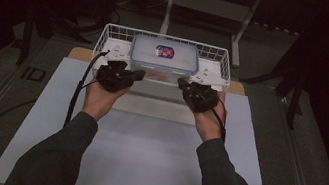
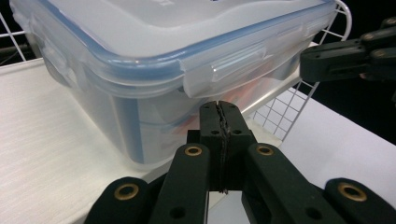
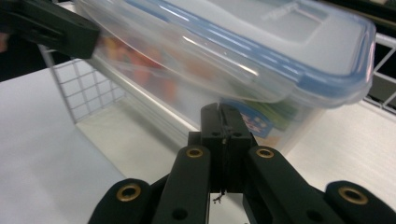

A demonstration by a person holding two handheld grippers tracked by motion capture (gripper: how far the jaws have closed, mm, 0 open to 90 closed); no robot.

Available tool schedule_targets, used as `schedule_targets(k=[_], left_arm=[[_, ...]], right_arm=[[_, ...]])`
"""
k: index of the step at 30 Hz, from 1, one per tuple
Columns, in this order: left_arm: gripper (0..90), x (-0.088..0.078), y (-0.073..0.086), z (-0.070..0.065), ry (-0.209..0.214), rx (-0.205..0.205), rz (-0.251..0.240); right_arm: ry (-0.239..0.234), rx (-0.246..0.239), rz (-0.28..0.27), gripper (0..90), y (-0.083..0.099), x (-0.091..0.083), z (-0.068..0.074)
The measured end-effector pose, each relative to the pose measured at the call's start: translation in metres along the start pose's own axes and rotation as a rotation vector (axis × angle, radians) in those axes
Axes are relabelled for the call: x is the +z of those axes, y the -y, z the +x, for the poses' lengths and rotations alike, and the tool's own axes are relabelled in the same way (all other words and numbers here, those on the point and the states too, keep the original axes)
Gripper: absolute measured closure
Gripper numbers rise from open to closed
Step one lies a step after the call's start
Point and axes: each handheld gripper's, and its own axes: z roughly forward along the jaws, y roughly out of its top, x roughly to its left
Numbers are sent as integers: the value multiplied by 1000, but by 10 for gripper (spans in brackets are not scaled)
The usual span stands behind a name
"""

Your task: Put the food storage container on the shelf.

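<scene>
A clear plastic box (image 1: 164, 56) with a blue-edged snap lid and a coloured label sits in a white wire basket (image 1: 112, 28). My left gripper (image 1: 141, 74) is at the box's near left side and my right gripper (image 1: 181, 81) at its near right side. Both point inward at the box. In the left gripper view the jaws (image 2: 218, 103) are pressed together with nothing between them, their tip just under a lid clasp of the box (image 2: 140, 70). In the right gripper view the jaws (image 3: 222, 107) are likewise shut and bare, right below the lid rim of the box (image 3: 261, 51), which looks tilted.
The basket stands at the far end of a white mat (image 1: 141, 159) on the table, on a wooden board (image 1: 239, 88). The basket's wire wall (image 2: 289, 112) rises beside the box. Dark floor and a table frame (image 1: 208, 3) lie beyond.
</scene>
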Motion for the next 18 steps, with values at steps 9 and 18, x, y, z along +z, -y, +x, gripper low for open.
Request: schedule_targets(k=[9, 18], left_arm=[[893, 6, 2, 10, -56, -60, 29], [710, -9, 11, 2, 6, -23, 15]], right_arm=[[3, 92, 11, 895, 10, 7, -12], [-60, 55, 15, 722, 20, -12, -9]])
